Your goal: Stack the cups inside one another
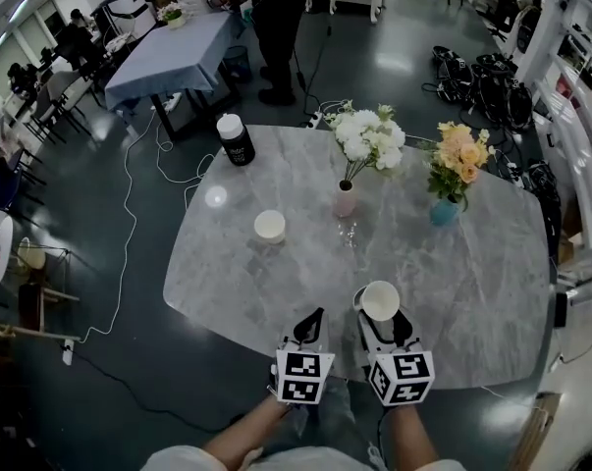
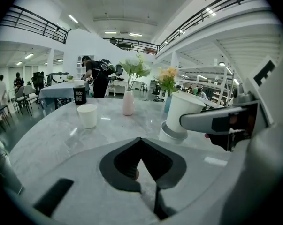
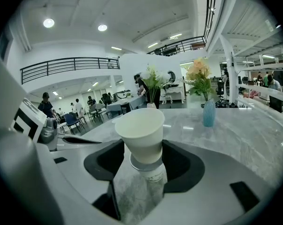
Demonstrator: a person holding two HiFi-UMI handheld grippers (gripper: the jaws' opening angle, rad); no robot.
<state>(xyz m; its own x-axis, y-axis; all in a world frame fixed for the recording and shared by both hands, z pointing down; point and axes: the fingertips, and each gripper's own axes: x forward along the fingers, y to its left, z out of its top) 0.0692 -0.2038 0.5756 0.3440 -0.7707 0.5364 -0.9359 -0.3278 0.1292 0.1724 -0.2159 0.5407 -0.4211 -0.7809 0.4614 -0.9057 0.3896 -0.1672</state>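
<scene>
Cup (image 3: 140, 132) between right gripper (image 3: 141, 145) fingers (image 3: 182, 165)

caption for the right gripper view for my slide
Right gripper closed on a white paper cup set into a second cup on the grey marble table.

The head view looks steeply down from above the person onto the whole grey table (image 1: 276, 292), with the left gripper (image 1: 315, 316) and right gripper (image 1: 381, 318) at its lower edge, nearest the lens. The left gripper view sits low over the tabletop, facing along its closed jaws toward the lone cup (image 2: 87, 116) and pink vase (image 2: 128, 103); its right edge catches the right gripper side-on. The right gripper view faces the same way, very close to the held cup (image 3: 141, 135) between its jaws, the blue vase (image 3: 208, 112) beyond. All three views share the table's far half, both vases and the person in black (image 1: 276, 27) behind it
</scene>
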